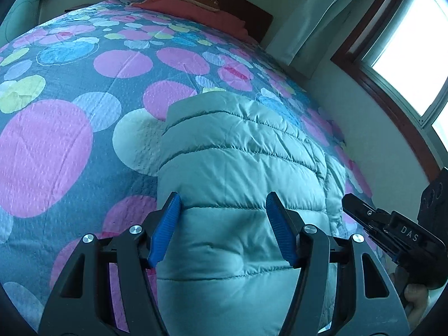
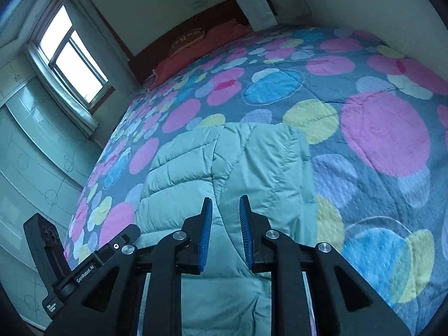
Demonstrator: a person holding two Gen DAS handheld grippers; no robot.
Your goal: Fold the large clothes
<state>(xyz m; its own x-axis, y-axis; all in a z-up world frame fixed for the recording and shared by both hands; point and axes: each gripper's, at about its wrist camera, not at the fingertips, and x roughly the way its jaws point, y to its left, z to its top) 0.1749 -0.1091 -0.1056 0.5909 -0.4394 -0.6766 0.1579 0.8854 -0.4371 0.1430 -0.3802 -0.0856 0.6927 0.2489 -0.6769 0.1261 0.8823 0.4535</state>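
A pale mint quilted puffer jacket (image 1: 240, 145) lies folded into a narrow strip on the bedspread (image 1: 70, 140), running away from both grippers. My left gripper (image 1: 223, 198) hovers over its near end, blue pads spread wide; the jacket shows between them and neither pad presses it. My right gripper (image 2: 226, 200) hangs over the same jacket (image 2: 252, 162), above the seam where a folded-in panel overlaps. Its pads stand a narrow gap apart with nothing pinched. Each gripper appears at the edge of the other's view: the right gripper (image 1: 350, 200) and the left gripper (image 2: 126, 233).
The bedspread (image 2: 378, 140) is grey-blue with large pink, blue and yellow circles. Red pillows (image 1: 196, 8) lie by the dark headboard at the far end. A window (image 2: 75, 64) and curtain stand on one side, and a pale wardrobe (image 2: 28, 154) stands close to the bed edge.
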